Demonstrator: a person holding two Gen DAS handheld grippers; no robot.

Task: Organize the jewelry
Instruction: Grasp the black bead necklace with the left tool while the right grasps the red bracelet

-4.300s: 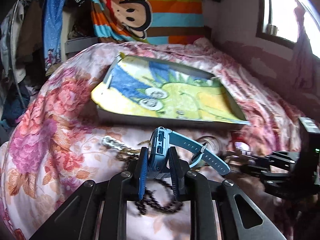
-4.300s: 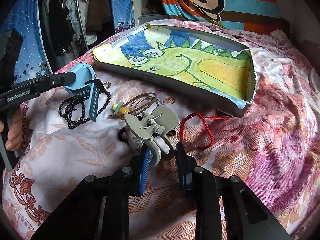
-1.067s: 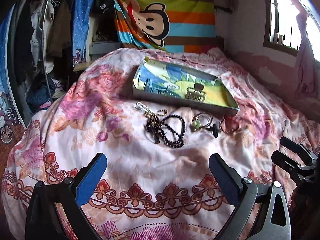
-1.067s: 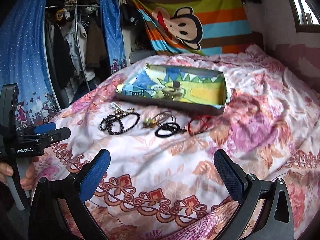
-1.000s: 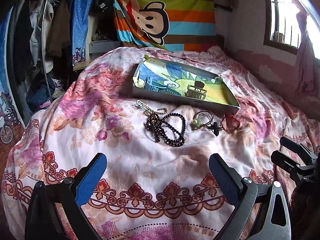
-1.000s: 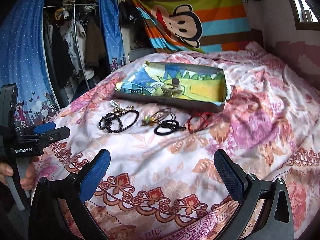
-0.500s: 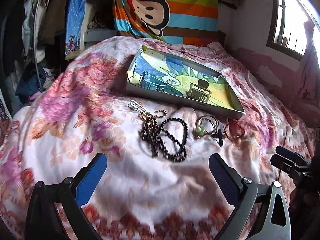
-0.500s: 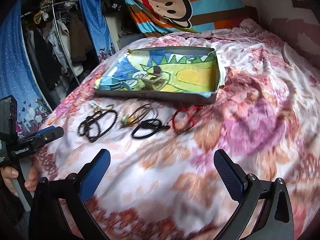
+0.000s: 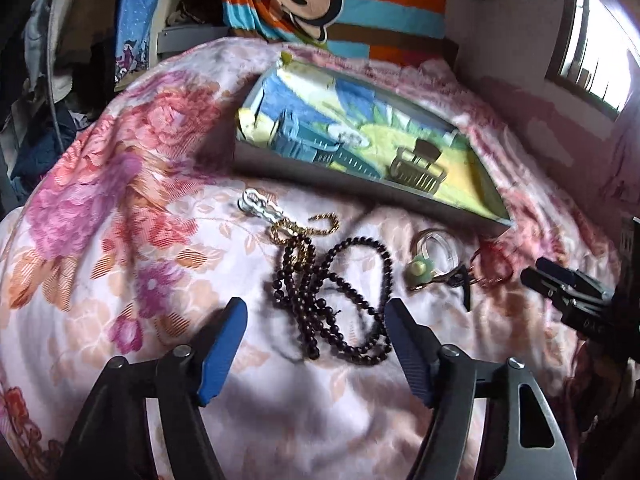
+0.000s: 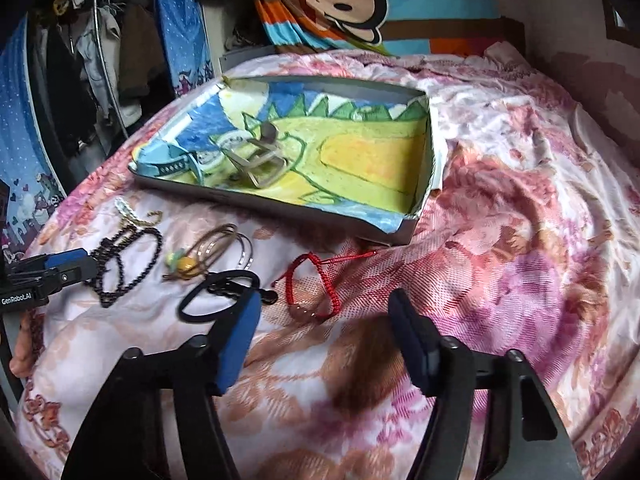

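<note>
**Both grippers spread, lined up on the loose pieces**

Left gripper [image 9: 314, 322]: jaws spread wide, nothing between them, poised over the near end of the dark bead necklace [image 9: 340, 292]. Right gripper [image 10: 324, 320]: jaws likewise apart and empty, just short of the red cord bracelet [image 10: 316, 284], with the black hair tie [image 10: 218, 294] beside the left finger.

Farther out on the floral bedspread [image 10: 520, 240]: a gold chain [image 9: 304, 226] tangled into the top of the beads, a white link bracelet [image 9: 256, 204] beyond it, and thin bangles with a green and yellow charm [image 10: 212, 250] between beads and hair tie. Beyond those, the dinosaur-print tray [image 10: 360, 160], already holding a blue watch [image 10: 172, 160] and a grey hair claw [image 10: 258, 160].

Likely step: pick up the beads with the left and the red cord with the right, then carry to the tray. For a clean job, best to lower each pair of fingers straddling a bunched part of the strand rather than a single loop, close just above the soft cover to avoid pinching fabric, and lift slowly. Worth watching the gold chain: apparently snagged in the beads, so likely to trail along. Open space in the yellow half of the tray for setting down.
</note>
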